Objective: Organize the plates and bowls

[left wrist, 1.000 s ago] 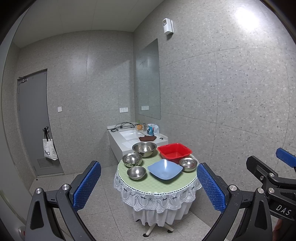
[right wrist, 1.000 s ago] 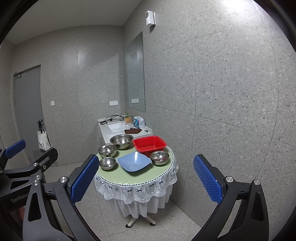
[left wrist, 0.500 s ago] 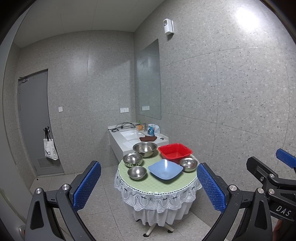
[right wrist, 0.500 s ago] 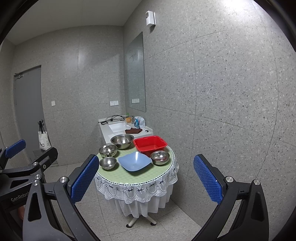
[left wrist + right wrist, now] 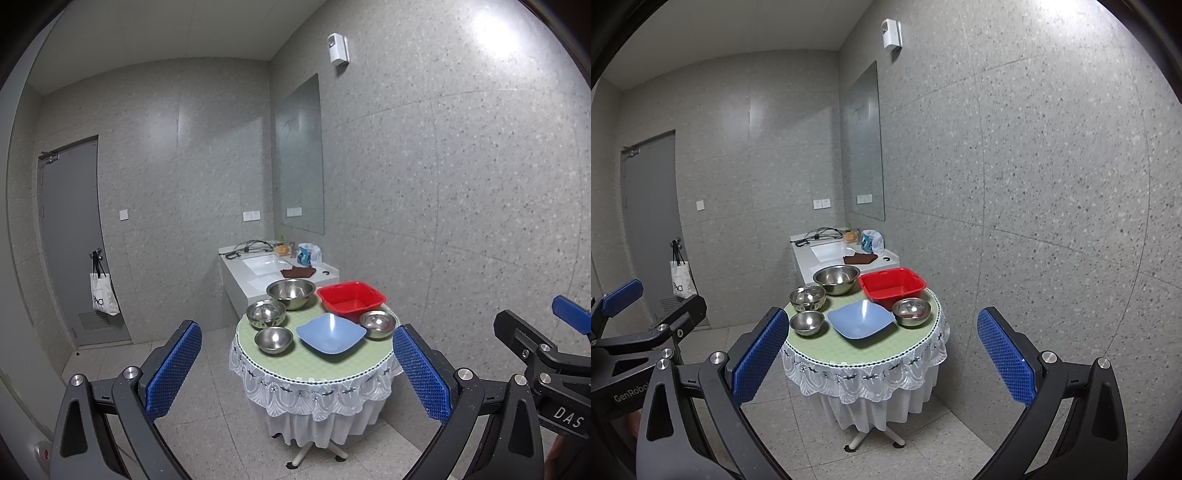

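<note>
A small round table (image 5: 332,363) with a green cloth and lace skirt stands ahead, well beyond both grippers. On it sit a blue square plate (image 5: 330,333), a red basin (image 5: 351,300), a large steel bowl (image 5: 291,292) at the back, and three small steel bowls: back left (image 5: 265,314), front left (image 5: 274,339), right (image 5: 377,324). The right wrist view shows the same plate (image 5: 860,323) and basin (image 5: 892,288). My left gripper (image 5: 297,373) and right gripper (image 5: 882,360) are open and empty, held side by side short of the table.
A white sink counter (image 5: 273,271) with cables, a cloth and bottles stands behind the table against the wall. A grey door (image 5: 70,240) with a hanging bag (image 5: 103,299) is at the left. Tiled floor surrounds the table.
Both views show the table very slightly larger and shifted a touch; the grippers have crept toward it. Both stay open.
</note>
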